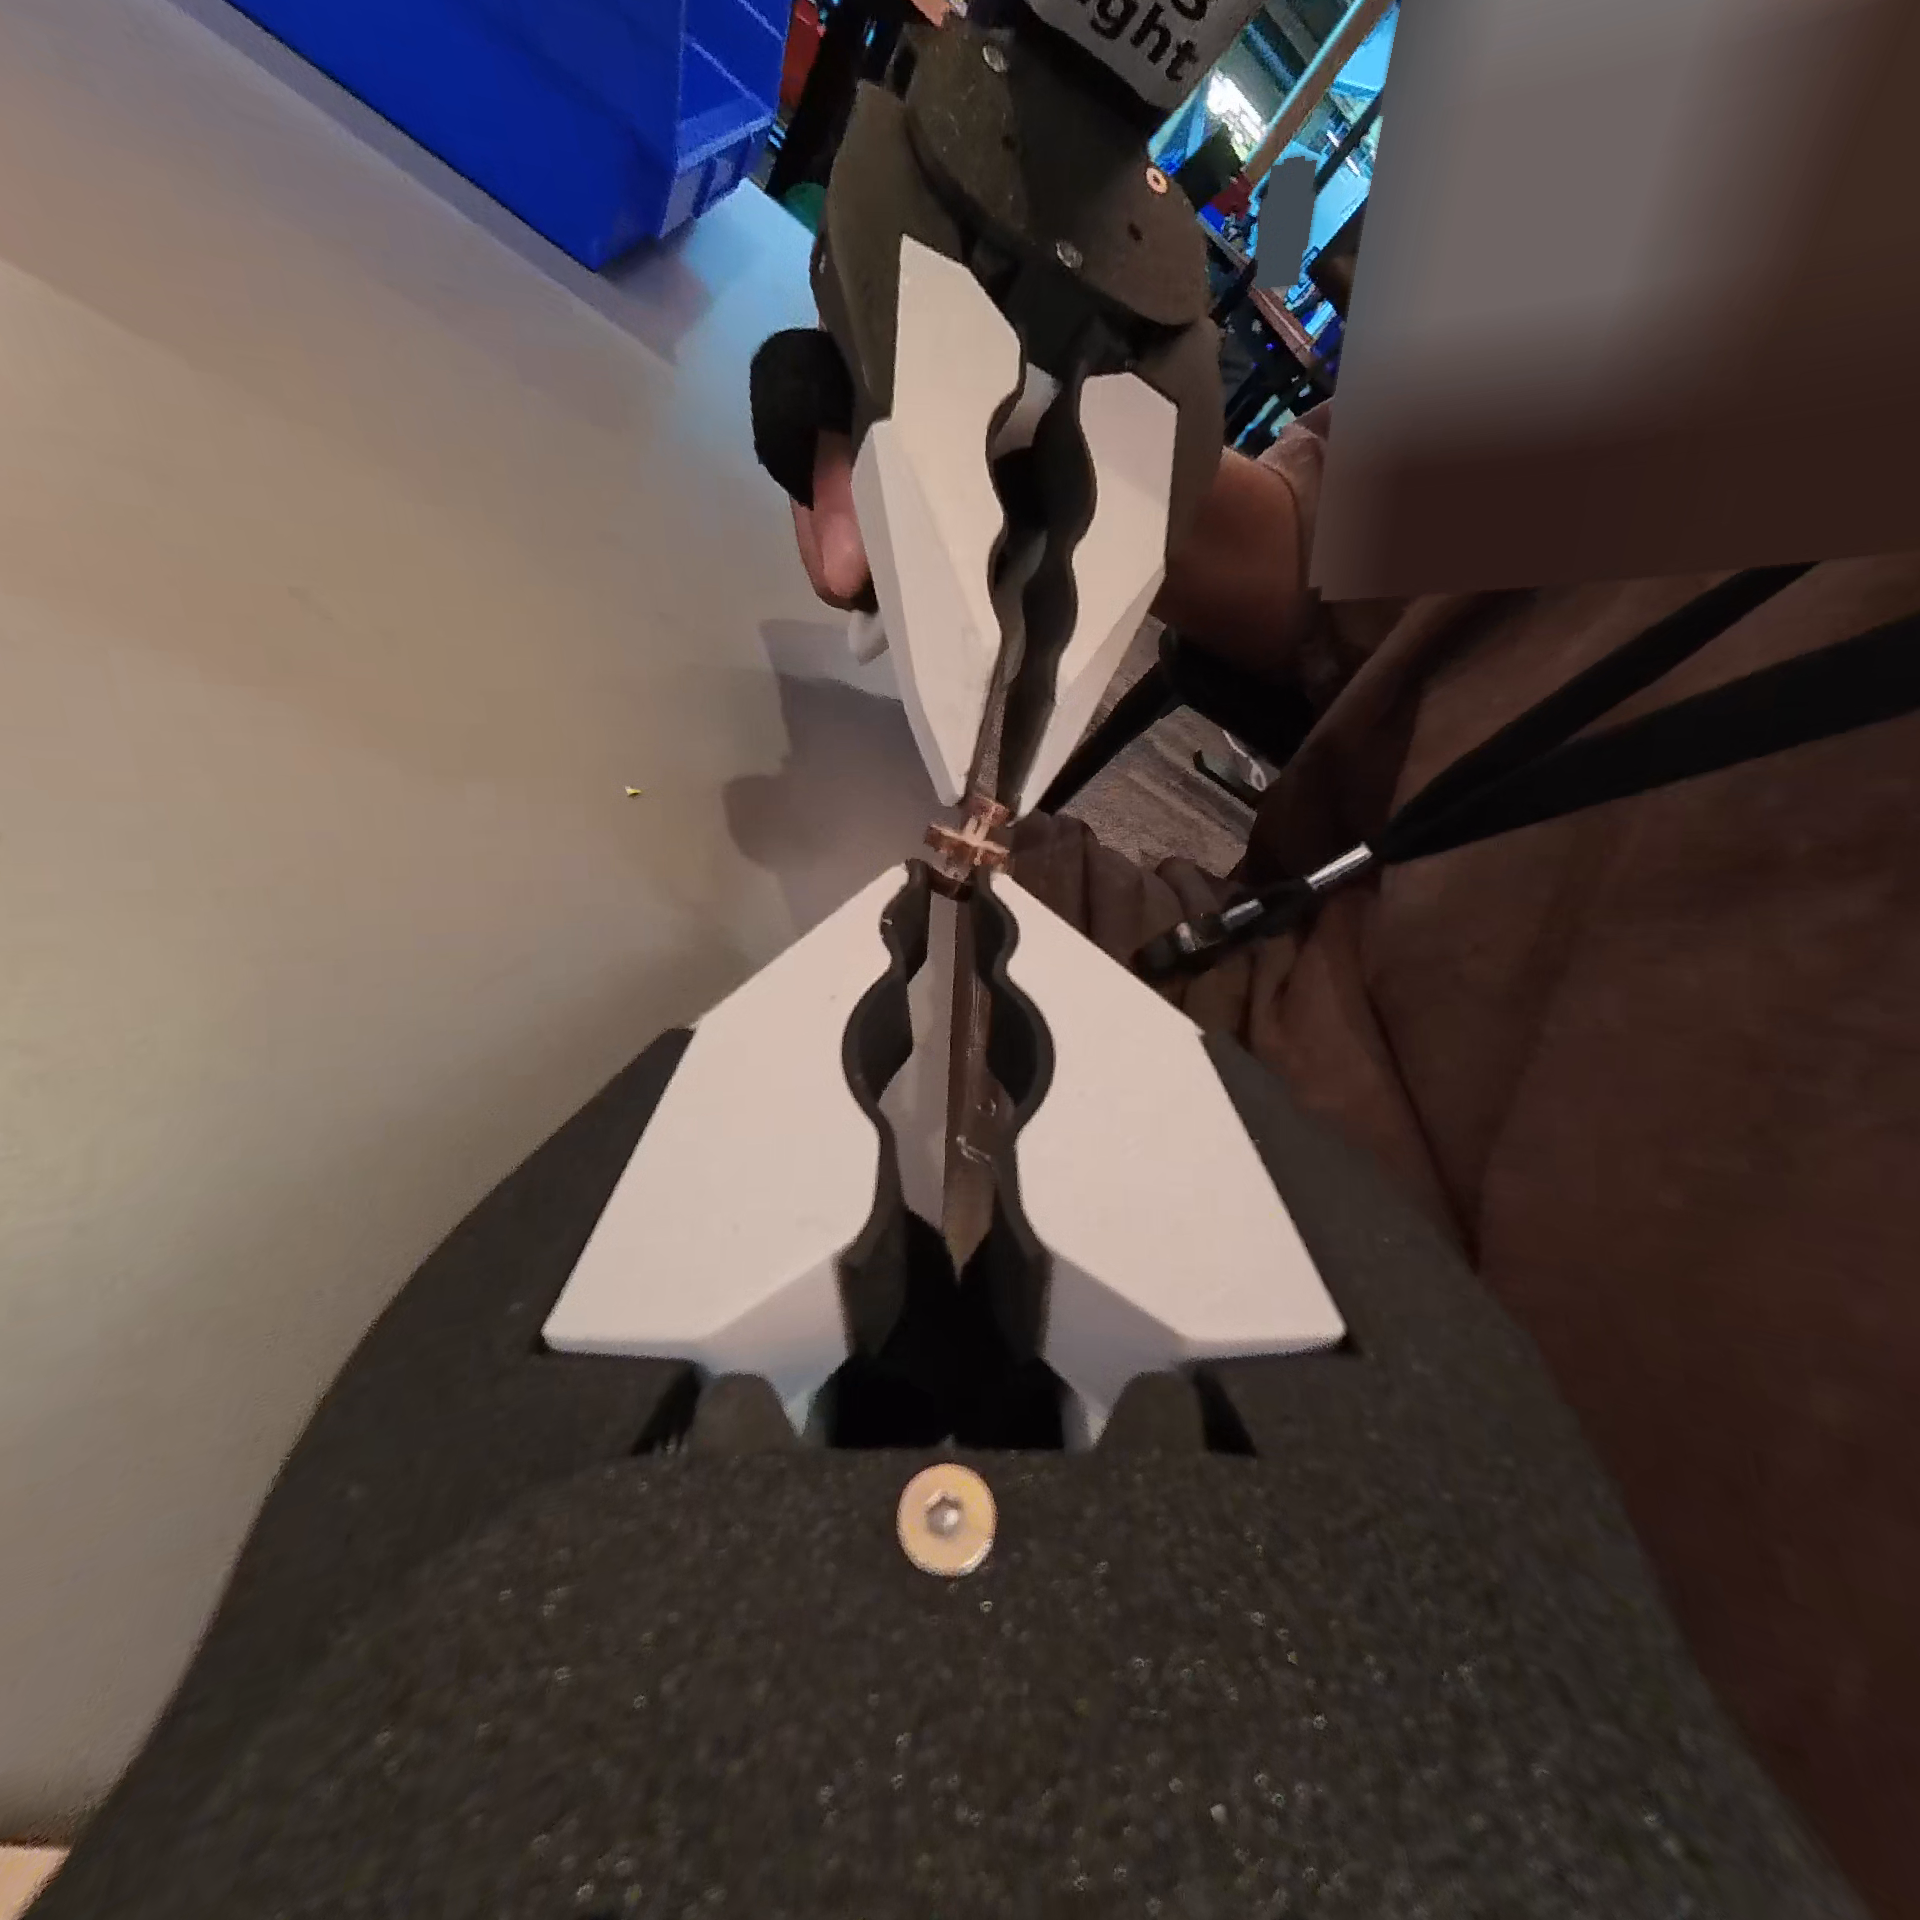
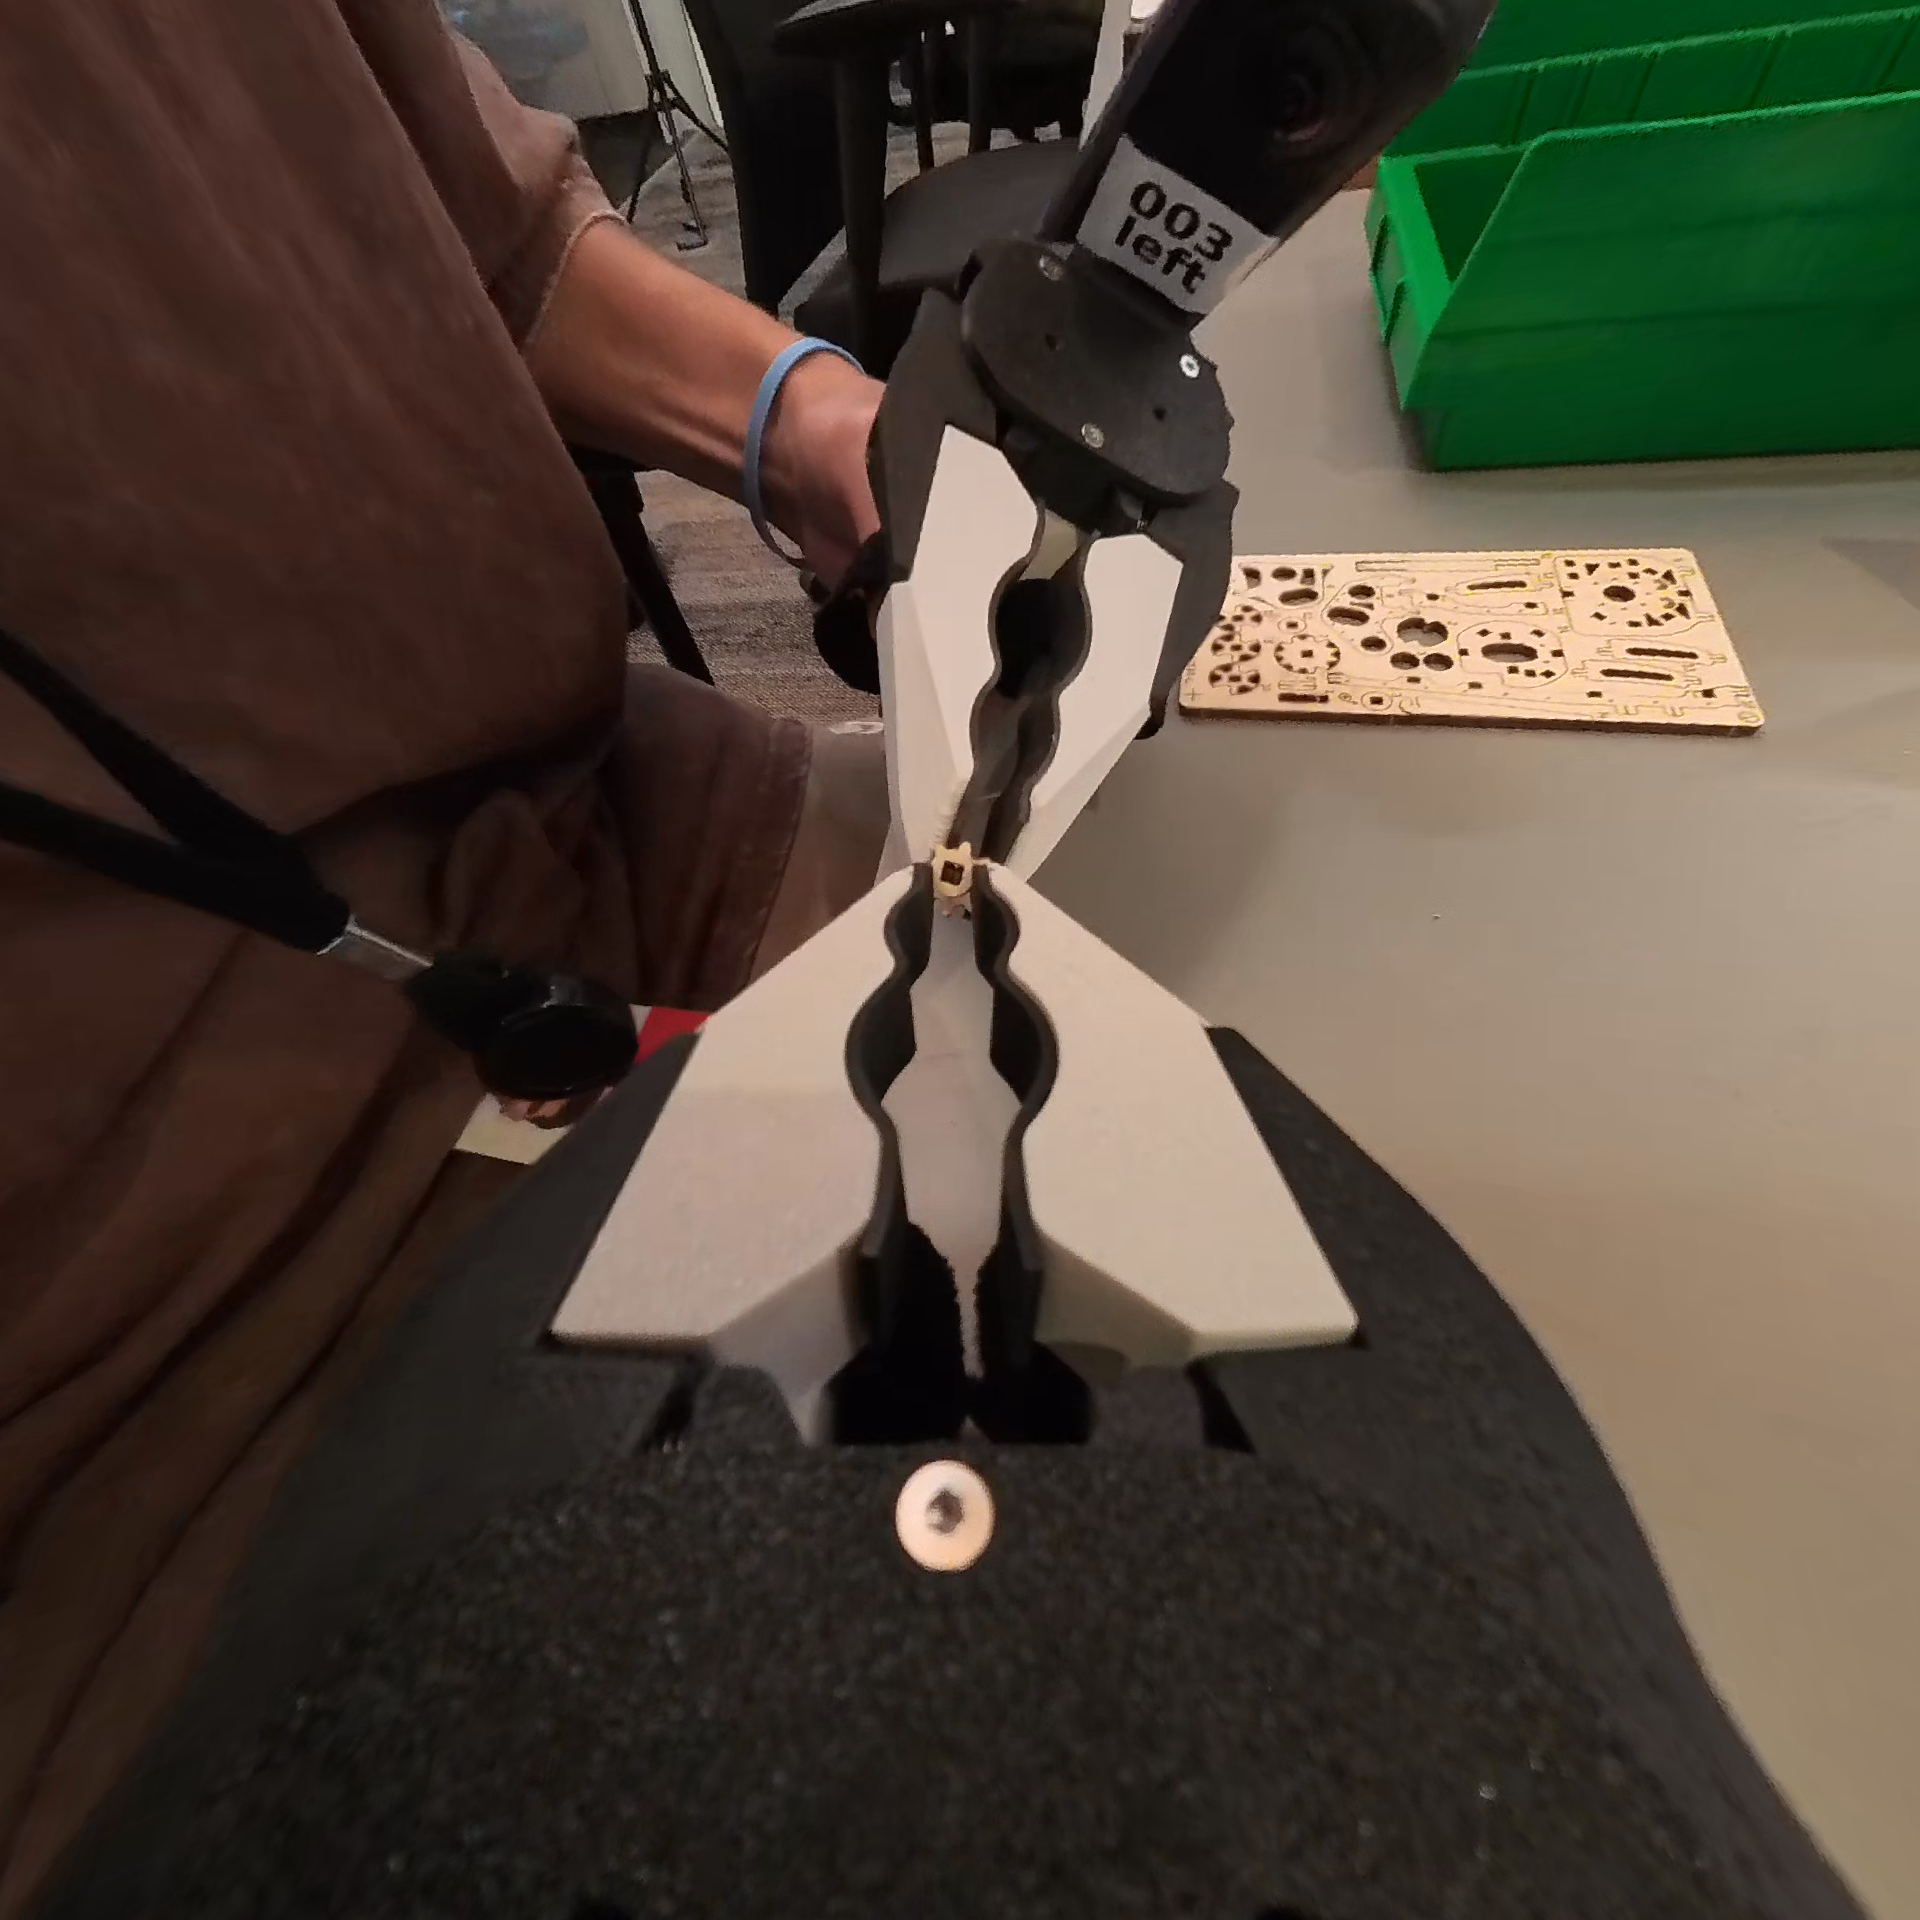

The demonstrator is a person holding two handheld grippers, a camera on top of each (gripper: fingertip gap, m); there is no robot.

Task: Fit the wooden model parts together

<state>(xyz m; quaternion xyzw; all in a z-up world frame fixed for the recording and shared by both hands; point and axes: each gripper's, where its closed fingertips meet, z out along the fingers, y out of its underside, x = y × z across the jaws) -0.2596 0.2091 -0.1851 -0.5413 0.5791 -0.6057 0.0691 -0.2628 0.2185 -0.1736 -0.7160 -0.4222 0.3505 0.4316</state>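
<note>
My left gripper (image 1: 951,883) is shut on a thin flat wooden part (image 1: 964,1091), seen edge-on between its white fingers. My right gripper (image 2: 951,891) is shut on a small pale wooden part (image 2: 952,868) at its tips. The two grippers meet tip to tip above the table. Where they meet, the wooden parts form a small cross-shaped joint (image 1: 966,837). The right gripper (image 1: 985,800) comes down from the top of the left wrist view. The left gripper (image 2: 977,826) comes down from the top of the right wrist view. How far the parts are seated I cannot tell.
A laser-cut wooden sheet (image 2: 1475,644) with many cut-outs lies on the grey table (image 2: 1507,1091). Green bins (image 2: 1662,312) stand behind it. A blue bin (image 1: 582,114) stands at the far table side. A person in a brown shirt (image 2: 260,520) with a black lanyard clip (image 2: 520,1023) is close by.
</note>
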